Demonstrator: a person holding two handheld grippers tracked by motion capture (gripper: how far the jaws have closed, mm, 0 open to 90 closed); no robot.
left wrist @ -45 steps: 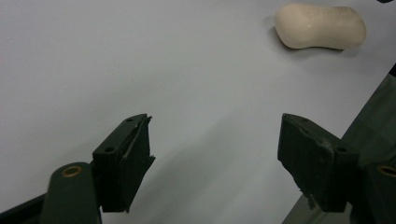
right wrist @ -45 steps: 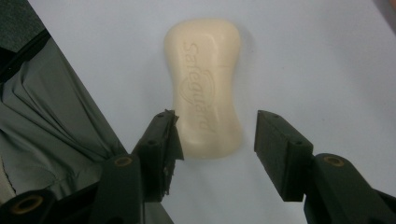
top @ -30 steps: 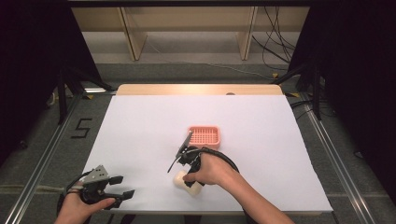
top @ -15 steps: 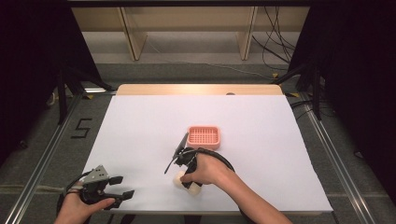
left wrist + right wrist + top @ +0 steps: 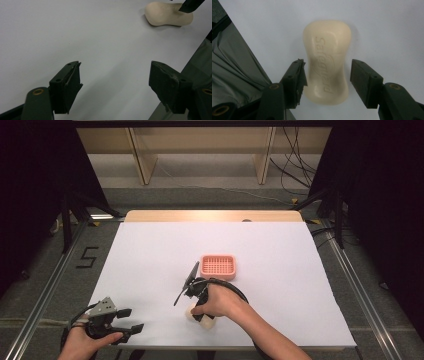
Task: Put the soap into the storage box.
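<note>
Soap bar [image 5: 327, 62] flat on white table [image 5: 150, 250], between spread jaws of right tool [image 5: 327, 82], ungripped

Even overhead light falls on the white-covered desk [image 5: 280, 265] in the high view, its surroundings dark. The pale cream embossed soap bar [image 5: 327, 62] casts a soft shadow and looks sharp, while the right hand-held gripper [image 5: 327, 80] shows slight blur at one jaw tip.

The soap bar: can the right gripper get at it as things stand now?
Probably yes. The right gripper is open, with its jaws on either side of the soap bar, which lies flat on the white table. Nothing lies between them.
</note>
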